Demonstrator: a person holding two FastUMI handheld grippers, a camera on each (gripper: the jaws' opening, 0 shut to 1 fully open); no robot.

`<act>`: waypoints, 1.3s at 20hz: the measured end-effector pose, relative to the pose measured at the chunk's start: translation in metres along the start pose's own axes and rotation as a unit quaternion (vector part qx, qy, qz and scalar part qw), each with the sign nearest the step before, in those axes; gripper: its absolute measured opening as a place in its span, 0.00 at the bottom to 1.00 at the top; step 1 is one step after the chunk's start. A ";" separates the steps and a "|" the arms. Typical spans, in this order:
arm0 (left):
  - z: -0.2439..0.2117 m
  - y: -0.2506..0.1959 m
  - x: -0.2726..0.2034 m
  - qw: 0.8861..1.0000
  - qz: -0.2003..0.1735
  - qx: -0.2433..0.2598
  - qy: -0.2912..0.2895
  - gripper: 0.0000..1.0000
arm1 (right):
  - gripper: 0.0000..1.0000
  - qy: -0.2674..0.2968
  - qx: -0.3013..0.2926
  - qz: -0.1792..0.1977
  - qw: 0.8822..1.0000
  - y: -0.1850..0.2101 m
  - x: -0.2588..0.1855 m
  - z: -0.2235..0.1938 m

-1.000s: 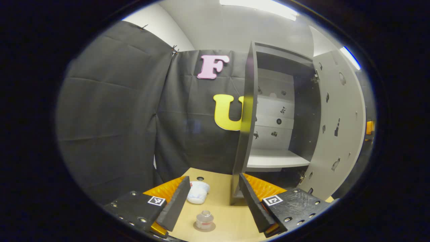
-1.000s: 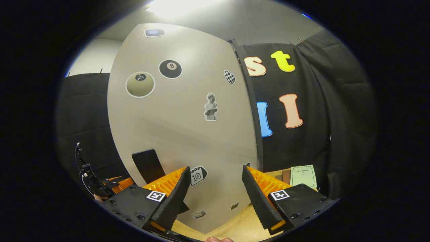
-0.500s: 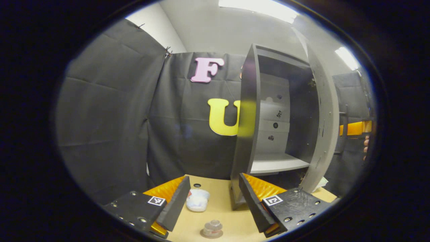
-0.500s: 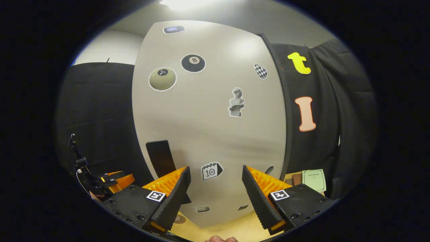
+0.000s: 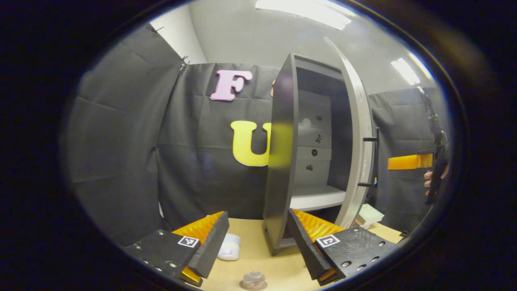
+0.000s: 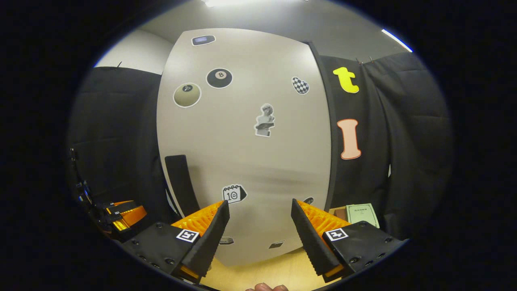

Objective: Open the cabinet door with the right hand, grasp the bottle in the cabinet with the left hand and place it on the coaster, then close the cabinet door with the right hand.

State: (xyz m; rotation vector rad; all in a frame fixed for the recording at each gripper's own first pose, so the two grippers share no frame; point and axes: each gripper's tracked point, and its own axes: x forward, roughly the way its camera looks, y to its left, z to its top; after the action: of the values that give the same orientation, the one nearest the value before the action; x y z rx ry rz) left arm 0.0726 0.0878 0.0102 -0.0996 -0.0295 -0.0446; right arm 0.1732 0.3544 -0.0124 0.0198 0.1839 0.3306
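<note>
A small clear bottle point(image 5: 253, 278) stands on a round coaster point(image 5: 243, 285) on the wooden table, just below and between the fingers of my left gripper point(image 5: 257, 219), which is open and holds nothing. The grey cabinet point(image 5: 279, 161) stands behind it, its door point(image 5: 358, 137) partly ajar with an empty shelf point(image 5: 317, 197) showing inside. In the right gripper view the sticker-covered door point(image 6: 242, 141) faces my open right gripper point(image 6: 259, 207), with the black handle point(image 6: 180, 182) left of its fingers. Whether the fingers touch the door I cannot tell.
A crumpled white cloth point(image 5: 229, 247) lies on the table left of the cabinet. A pale green booklet point(image 6: 362, 213) lies right of the cabinet. The left gripper point(image 6: 121, 214) shows at the lower left of the right gripper view, the right gripper point(image 5: 408, 161) with a hand at the far right of the left gripper view.
The cabinet door has swung a good way toward shut, narrowing the opening. The left gripper view has shifted so the cabinet sits farther left. The bottle stays on the coaster.
</note>
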 end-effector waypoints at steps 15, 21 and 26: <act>0.029 -0.092 0.004 1.000 0.027 -0.003 -0.006 0.87 | 0.98 -0.048 -0.026 -0.046 0.997 -0.133 -0.030 0.002; 0.049 -0.129 -0.004 0.998 0.064 0.007 -0.021 0.89 | 0.98 -0.053 -0.044 -0.031 0.997 -0.179 -0.046 -0.013; 0.055 -0.162 -0.021 0.994 0.101 0.050 -0.018 0.89 | 0.97 -0.030 -0.036 0.001 0.999 -0.206 -0.055 -0.029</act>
State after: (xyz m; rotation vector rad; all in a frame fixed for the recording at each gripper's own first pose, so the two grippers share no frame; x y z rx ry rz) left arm 0.0430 -0.0664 0.0805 -0.0036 -0.0569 0.1602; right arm 0.1830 0.1415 -0.0419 -0.0410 0.1126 0.3377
